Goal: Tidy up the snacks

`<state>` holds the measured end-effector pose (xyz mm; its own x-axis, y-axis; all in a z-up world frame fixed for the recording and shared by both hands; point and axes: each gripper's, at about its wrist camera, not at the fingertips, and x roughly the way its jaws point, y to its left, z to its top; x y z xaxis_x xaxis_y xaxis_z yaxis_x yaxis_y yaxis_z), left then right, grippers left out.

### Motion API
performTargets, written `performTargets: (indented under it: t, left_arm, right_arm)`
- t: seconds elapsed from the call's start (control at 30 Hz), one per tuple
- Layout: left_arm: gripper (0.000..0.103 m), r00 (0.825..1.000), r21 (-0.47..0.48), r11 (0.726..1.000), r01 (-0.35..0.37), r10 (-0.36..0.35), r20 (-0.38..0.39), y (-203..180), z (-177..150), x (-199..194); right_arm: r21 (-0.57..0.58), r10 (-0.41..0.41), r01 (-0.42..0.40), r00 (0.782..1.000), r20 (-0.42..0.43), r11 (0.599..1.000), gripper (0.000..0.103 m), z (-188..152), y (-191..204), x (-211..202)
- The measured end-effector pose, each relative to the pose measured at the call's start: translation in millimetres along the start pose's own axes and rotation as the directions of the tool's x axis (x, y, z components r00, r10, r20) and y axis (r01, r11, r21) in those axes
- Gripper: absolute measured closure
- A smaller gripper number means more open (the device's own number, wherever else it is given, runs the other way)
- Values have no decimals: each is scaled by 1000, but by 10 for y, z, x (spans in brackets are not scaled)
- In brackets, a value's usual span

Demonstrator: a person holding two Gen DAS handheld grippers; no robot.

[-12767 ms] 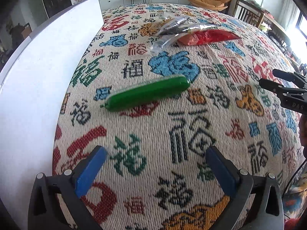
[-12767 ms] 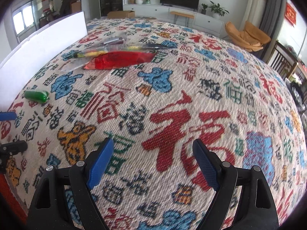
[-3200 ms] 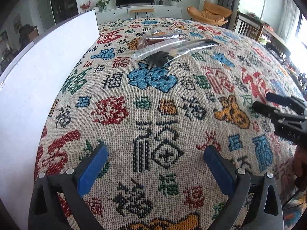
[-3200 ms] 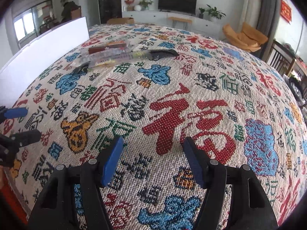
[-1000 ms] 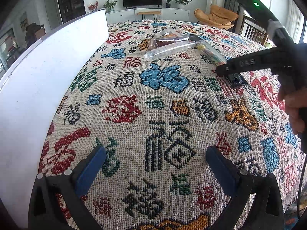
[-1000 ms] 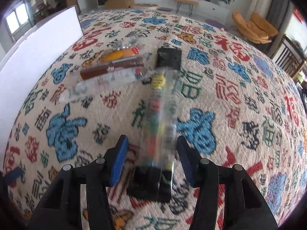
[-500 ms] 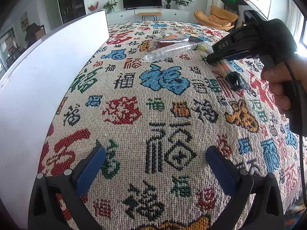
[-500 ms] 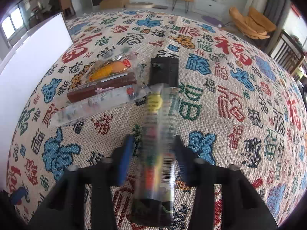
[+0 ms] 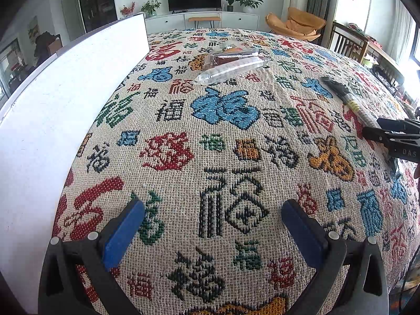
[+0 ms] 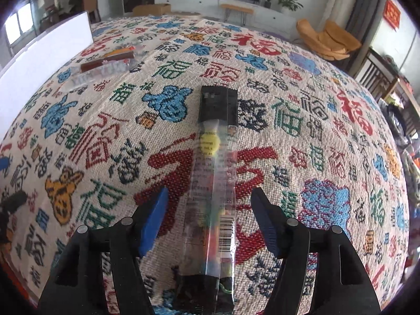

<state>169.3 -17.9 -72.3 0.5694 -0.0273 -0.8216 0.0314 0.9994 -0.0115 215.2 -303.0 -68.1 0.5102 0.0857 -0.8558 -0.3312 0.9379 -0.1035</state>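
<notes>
Along the left edge, one white board (image 9: 63,120) standing upright against the patterned tablecloth (image 9: 225,162), walling off that side. Ahead of the left gripper (image 9: 210,233), jaws spread wide around nothing, blue pads hovering over bare cloth with open room forward and to the right. Farther back near the board, a small cluster of three snack packets (image 10: 105,64): one orange, one brown, one clear, lying side by side and touching. Toward the right, well apart from that cluster, one long clear candy packet (image 10: 212,183) with black ends, lying flat on the cloth and running lengthwise between the fingers of the right gripper (image 10: 210,218). Right jaws open, pads clear of the packet on both sides, gripping nothing. Half a second ago, pinched in those jaws and close beside the cluster; now pulled away from it, set down alone and released. Beyond the packet's far end and to its right, plain cloth out to the table's rounded edge.
</notes>
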Motion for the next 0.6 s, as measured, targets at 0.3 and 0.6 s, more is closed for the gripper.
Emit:
performTargets:
  t: [0.3,0.6]
  left_arm:
    - [0,998,-2,999,54,-54,-39,18,80,17]
    - [1,994,119,987,105,-102,-32,51,1310,522]
  right_arm:
    - [29,84,-87,992,90,996,23,-87,-133,41]
    - [35,92,-95,992,92,995,22,-107,-153,36]
